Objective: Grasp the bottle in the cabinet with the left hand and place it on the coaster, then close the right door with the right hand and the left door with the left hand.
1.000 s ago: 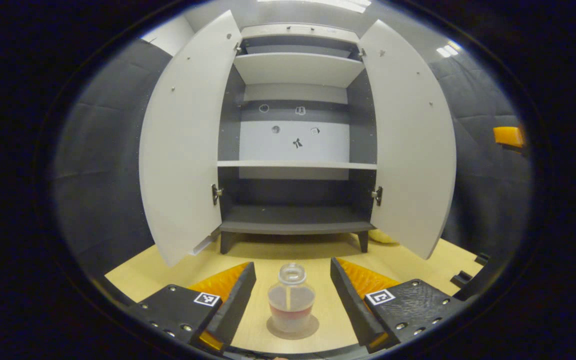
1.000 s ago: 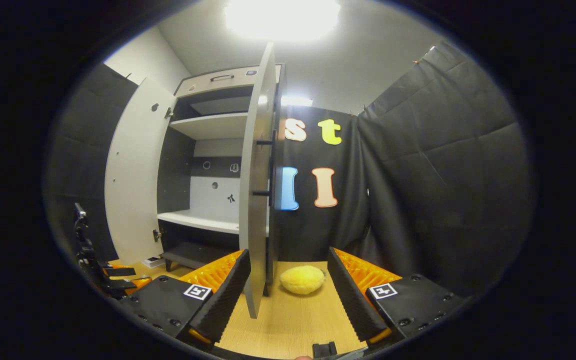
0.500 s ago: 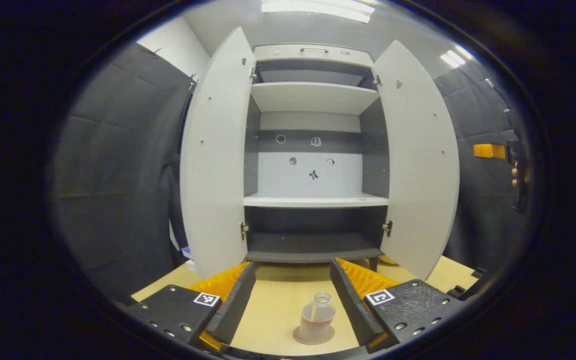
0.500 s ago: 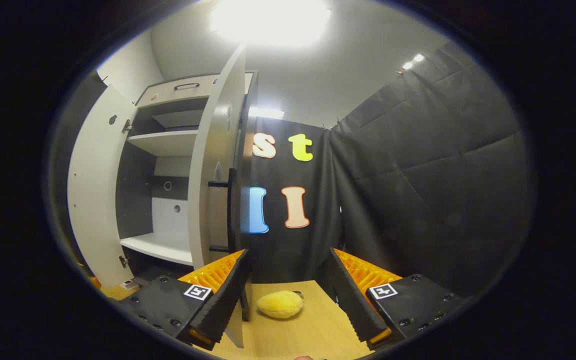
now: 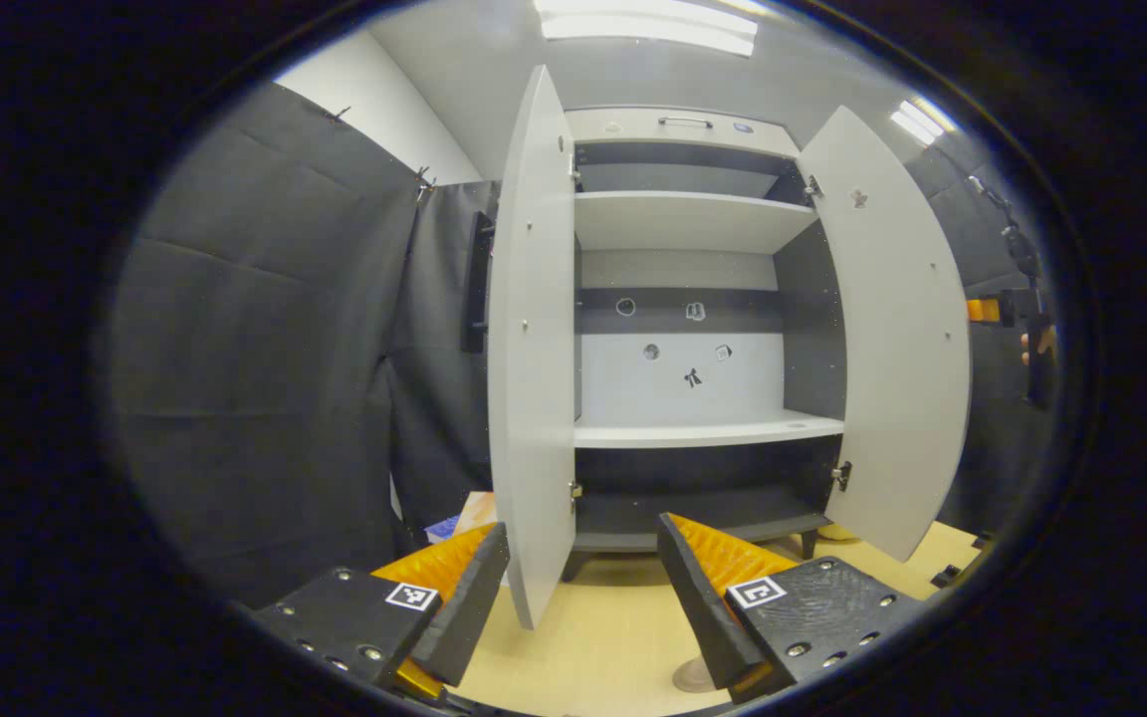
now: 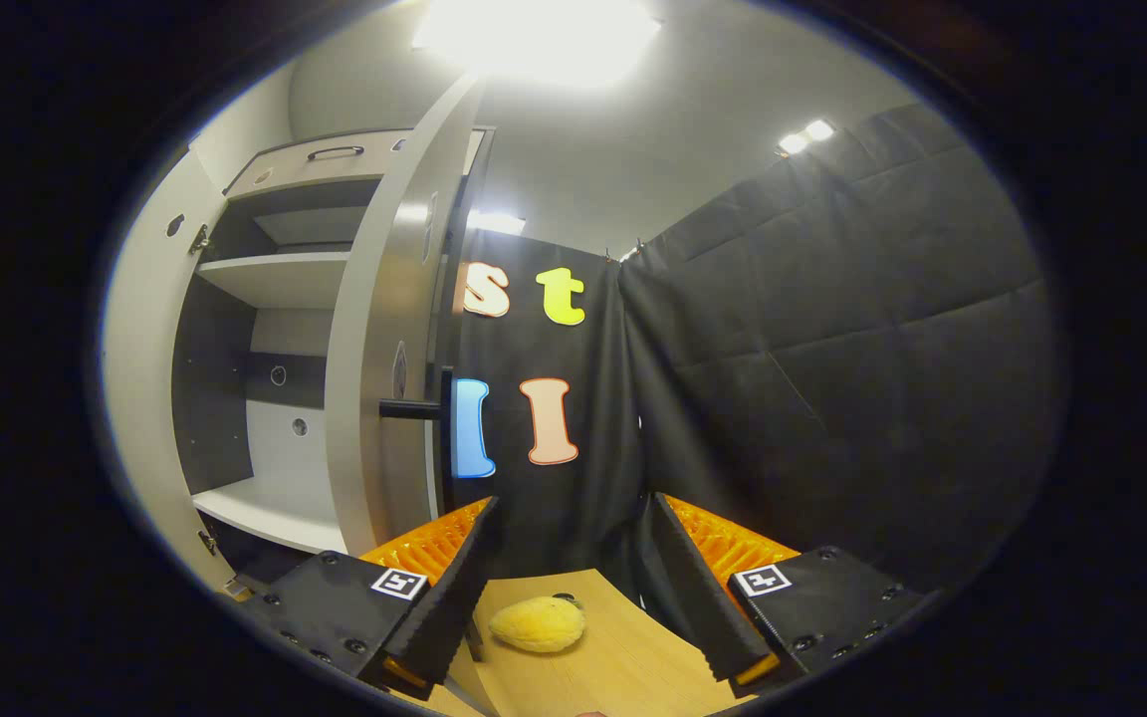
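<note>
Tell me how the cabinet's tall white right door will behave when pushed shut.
The tall white right door probably stays stiff: it looks like a flat rigid panel. It likely swings freely on the metal hinge rather than sliding. A push near the black bar handle should turn it easily.

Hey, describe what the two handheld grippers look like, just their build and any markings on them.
In both views, the left gripper and the right gripper look alike: two wedge-shaped fingers with ridged inner faces, each mounted on a black block studded with small screws. Each block carries a small square black-and-white tag. In the left gripper view, the other gripper shows far off at the right edge, too small for detail.
</note>
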Demonstrator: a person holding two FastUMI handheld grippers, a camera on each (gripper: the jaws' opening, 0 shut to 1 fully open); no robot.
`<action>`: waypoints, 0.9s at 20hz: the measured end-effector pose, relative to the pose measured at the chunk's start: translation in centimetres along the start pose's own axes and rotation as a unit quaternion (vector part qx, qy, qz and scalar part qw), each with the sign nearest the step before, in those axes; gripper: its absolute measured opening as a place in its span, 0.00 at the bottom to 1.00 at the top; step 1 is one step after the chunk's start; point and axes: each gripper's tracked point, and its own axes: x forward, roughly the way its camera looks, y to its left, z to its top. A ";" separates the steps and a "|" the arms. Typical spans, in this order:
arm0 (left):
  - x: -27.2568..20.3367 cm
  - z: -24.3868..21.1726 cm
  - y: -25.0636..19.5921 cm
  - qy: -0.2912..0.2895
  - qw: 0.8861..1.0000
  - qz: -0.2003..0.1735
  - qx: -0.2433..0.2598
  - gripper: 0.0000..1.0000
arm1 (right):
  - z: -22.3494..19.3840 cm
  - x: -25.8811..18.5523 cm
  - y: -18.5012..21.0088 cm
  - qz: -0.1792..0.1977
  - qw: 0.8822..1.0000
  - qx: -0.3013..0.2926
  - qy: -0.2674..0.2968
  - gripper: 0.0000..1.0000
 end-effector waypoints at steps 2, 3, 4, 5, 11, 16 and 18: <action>0.6 0.3 1.7 -0.004 1.000 0.007 0.001 0.96 | 0.2 -0.2 0.6 0.005 1.000 -0.006 -0.002 0.95; 0.9 0.3 2.2 -0.005 1.000 0.006 -0.003 0.96 | 0.1 -0.5 1.2 0.013 1.000 -0.003 0.002 0.95; 1.3 0.5 2.8 -0.007 1.000 0.006 -0.006 0.96 | 0.2 -0.8 1.9 0.021 1.000 0.002 0.002 0.91; 1.7 0.7 3.5 -0.010 1.000 0.007 -0.006 0.96 | 0.2 -1.0 2.4 0.027 1.000 0.004 0.004 0.91; 3.4 1.7 6.0 -0.025 1.000 0.007 -0.007 0.96 | 0.6 -2.5 6.5 0.049 0.999 0.000 -0.005 0.95; 3.7 1.2 8.2 -0.023 1.000 0.007 -0.010 0.89 | 0.8 -3.1 8.9 0.055 0.998 0.000 -0.011 0.91; 3.7 1.2 9.2 -0.024 1.000 0.010 -0.013 0.89 | 0.8 -3.2 10.3 0.062 0.998 0.002 -0.010 0.95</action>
